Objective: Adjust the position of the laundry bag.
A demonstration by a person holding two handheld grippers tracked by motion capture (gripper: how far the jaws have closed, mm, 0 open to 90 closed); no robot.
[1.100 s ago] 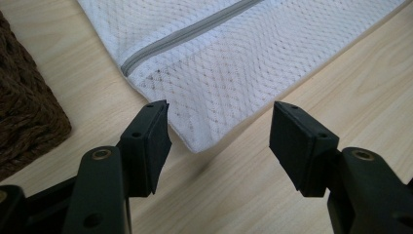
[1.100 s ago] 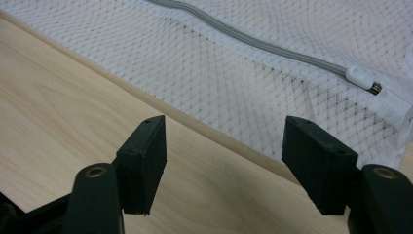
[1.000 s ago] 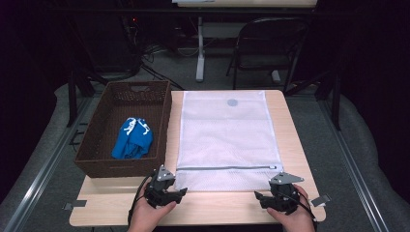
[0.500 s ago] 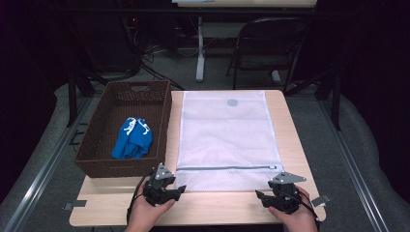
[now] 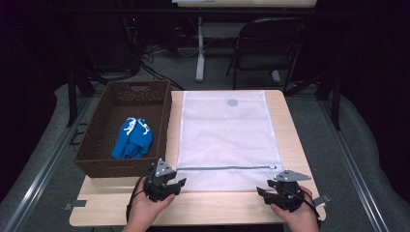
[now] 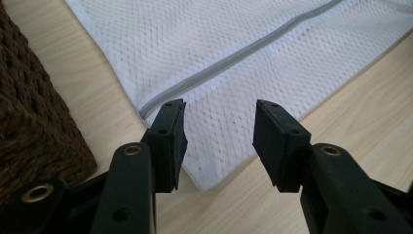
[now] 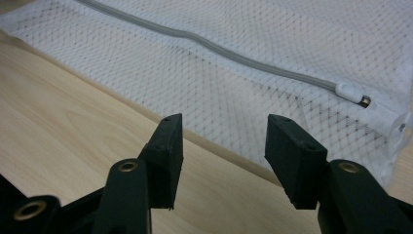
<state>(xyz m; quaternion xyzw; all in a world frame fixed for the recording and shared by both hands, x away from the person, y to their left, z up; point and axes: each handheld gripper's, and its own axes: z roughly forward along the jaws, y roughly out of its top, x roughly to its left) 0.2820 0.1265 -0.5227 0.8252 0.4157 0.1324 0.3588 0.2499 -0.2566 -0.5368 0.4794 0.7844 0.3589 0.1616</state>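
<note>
A white mesh laundry bag [image 5: 225, 135] lies flat on the wooden table [image 5: 217, 208], its grey zipper [image 5: 225, 168] running across near the front edge. My left gripper [image 5: 180, 184] is open at the bag's near left corner [image 6: 209, 183], its jaws just over the mesh. My right gripper [image 5: 261, 192] is open by the bag's near right edge [image 7: 234, 97]; the zipper pull [image 7: 351, 92] lies ahead of its jaws. A blue cloth [image 5: 133, 138] sits in the brown wicker basket [image 5: 92, 162].
The wicker basket's wall [image 6: 34, 122] stands close on the left gripper's left side. A dark folding chair [image 5: 268, 43] and a table leg [image 5: 199, 48] stand on the floor beyond the table. Bare table [image 7: 73, 112] lies in front of the bag.
The left gripper has crept slightly forward and right toward the bag's corner. The right gripper has barely moved.
</note>
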